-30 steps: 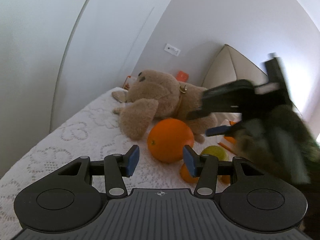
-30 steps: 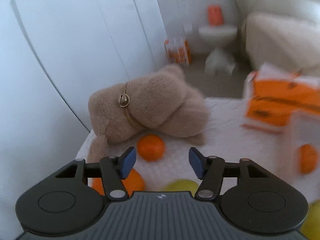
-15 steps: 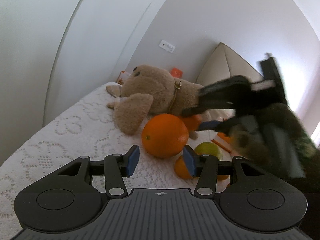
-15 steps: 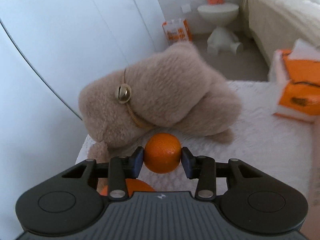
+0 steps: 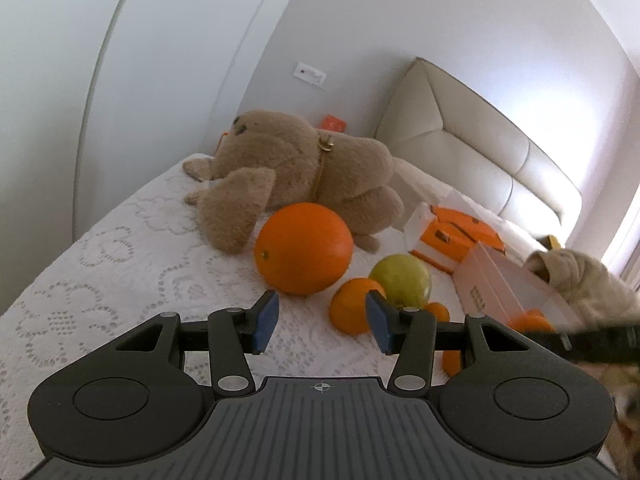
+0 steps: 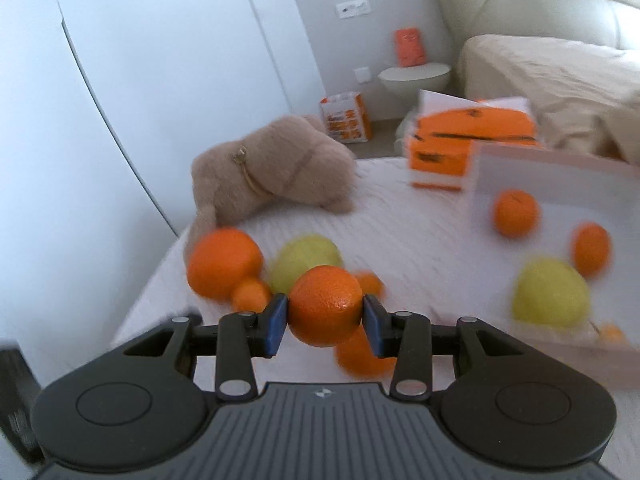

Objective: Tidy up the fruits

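Left gripper (image 5: 322, 322): jaws parted with nothing between them, poised low over the white lace bedspread (image 5: 100, 264), just as a second ago. At twelve o'clock from its fingertips, a big round glossy orange (image 5: 304, 249) against the tan plush dog (image 5: 296, 168); at one o'clock, a yellow-green apple (image 5: 402, 280) touching a small mandarin (image 5: 352, 312). At three o'clock, an open pale cardboard box (image 5: 504, 284), with the black edge of the other tool beside it.

Right gripper (image 6: 325, 322): jaws clenched on a small dimpled orange mandarin (image 6: 325, 311), lifted clear of the loose pile. A second ago parted and empty near the plush; then closed on this fruit; now drawn back, with the box at two o'clock already holding two mandarins and a yellow-green fruit (image 6: 550, 294).

Meaning for the sorting, as a judgement: pick done, carry under way, drop into the box likely next; several fruits on the bedspread not yet moved
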{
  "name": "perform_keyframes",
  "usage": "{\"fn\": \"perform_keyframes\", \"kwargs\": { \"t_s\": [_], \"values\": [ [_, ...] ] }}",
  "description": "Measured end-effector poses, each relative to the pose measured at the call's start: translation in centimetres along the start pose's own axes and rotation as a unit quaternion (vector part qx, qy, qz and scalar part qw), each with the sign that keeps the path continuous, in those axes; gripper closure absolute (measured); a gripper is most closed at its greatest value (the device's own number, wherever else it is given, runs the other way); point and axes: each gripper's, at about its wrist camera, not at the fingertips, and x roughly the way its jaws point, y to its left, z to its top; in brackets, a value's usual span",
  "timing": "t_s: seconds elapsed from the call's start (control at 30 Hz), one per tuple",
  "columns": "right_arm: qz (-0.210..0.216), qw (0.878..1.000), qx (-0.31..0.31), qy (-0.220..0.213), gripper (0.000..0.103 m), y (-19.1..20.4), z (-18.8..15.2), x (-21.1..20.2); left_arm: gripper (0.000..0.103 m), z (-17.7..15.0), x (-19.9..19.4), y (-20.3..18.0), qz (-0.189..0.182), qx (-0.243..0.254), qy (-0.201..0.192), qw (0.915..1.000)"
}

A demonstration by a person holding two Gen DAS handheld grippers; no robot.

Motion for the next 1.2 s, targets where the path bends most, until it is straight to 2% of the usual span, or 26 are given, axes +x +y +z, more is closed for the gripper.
{"fn": "perform_keyframes", "kwargs": {
  "t_s": [0.1, 0.23, 0.33, 0.37, 0.47, 0.57, 0.67, 0.77, 0.9, 0.97, 1.1, 1.2],
  "values": [
    [-0.034, 0.999, -0.005, -0.001, 0.063, -1.8, -3.0, -1.6, 0.05, -0.2, 0.1, -0.7, 0.006, 0.021, 0.001, 0.9998],
    [-0.052, 0.999, 0.008, 0.012, 0.063, -4.5, -5.3, -2.1, 0.05, -0.4, -0.1, -2.1, 0.018, 0.053, 0.001, 0.9984],
    [-0.045, 0.999, 0.004, 0.001, 0.062, -5.4, -6.1, -2.5, 0.05, -0.6, -0.6, -3.0, 0.026, 0.059, 0.0, 0.9979],
    [-0.048, 0.999, -0.004, -0.007, 0.059, -5.4, -6.2, -2.6, 0.05, -0.6, -0.8, -3.4, 0.026, 0.061, 0.001, 0.9978],
    [-0.086, 0.995, -0.035, -0.036, 0.04, -5.1, -6.8, -2.8, 0.05, -0.4, -0.8, -4.9, 0.029, 0.085, 0.007, 0.9959],
    [-0.094, 0.994, -0.029, -0.041, 0.037, -5.9, -7.5, -2.1, 0.05, -0.1, -0.3, -6.8, 0.019, 0.118, 0.015, 0.9927],
    [-0.071, 0.997, 0.003, -0.035, 0.033, -7.2, -7.5, -1.9, 0.051, 0.5, 1.2, -8.9, -0.018, 0.141, 0.045, 0.9888],
    [-0.062, 0.997, 0.019, -0.037, 0.03, -7.9, -7.5, -2.0, 0.053, 1.8, 3.8, -10.6, -0.053, 0.123, 0.095, 0.9864],
    [-0.059, 0.997, 0.02, -0.039, 0.029, -7.9, -7.6, -2.0, 0.056, 3.0, 6.9, -13.2, -0.034, 0.125, 0.126, 0.9836],
    [-0.057, 0.997, 0.02, -0.039, 0.028, -8.0, -7.7, -1.9, 0.055, 3.2, 7.9, -14.7, -0.017, 0.156, 0.129, 0.9792],
    [-0.058, 0.997, 0.02, -0.039, 0.027, -8.0, -7.7, -1.8, 0.055, 2.6, 9.7, -16.9, 0.02, 0.236, 0.158, 0.9585],
    [-0.058, 0.997, 0.02, -0.039, 0.027, -8.0, -7.7, -1.8, 0.059, 2.0, 10.5, -17.3, 0.026, 0.26, 0.179, 0.9485]
  ]
}}
